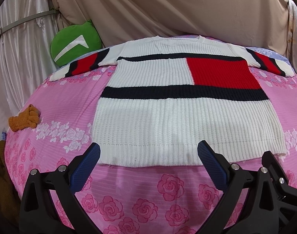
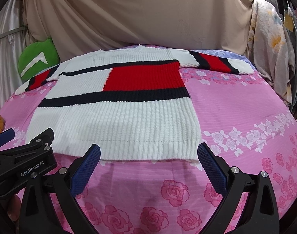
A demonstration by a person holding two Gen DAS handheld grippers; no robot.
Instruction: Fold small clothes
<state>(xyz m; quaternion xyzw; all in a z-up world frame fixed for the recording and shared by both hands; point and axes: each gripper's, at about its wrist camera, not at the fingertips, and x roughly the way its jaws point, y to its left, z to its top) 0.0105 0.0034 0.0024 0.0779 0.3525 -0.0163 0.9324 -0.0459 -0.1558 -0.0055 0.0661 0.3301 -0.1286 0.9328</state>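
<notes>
We see the sweater [image 1: 187, 101] spread flat on the bed [image 1: 70, 101], front up, sleeves out to each side and hem nearest us — laid so that every edge can be reached for folding. Its hem lies just ahead of both sets of jaws. Our left gripper [image 1: 148, 156] hovers with jaws wide apart and empty, fingertips level with the hem's left half; our right gripper [image 2: 148, 156] does the same toward the hem's right corner. We judge no fold is begun. Well left of the left jaws lies an orange glove [image 1: 24, 121]; far ahead, a green cushion [image 1: 74, 42].
</notes>
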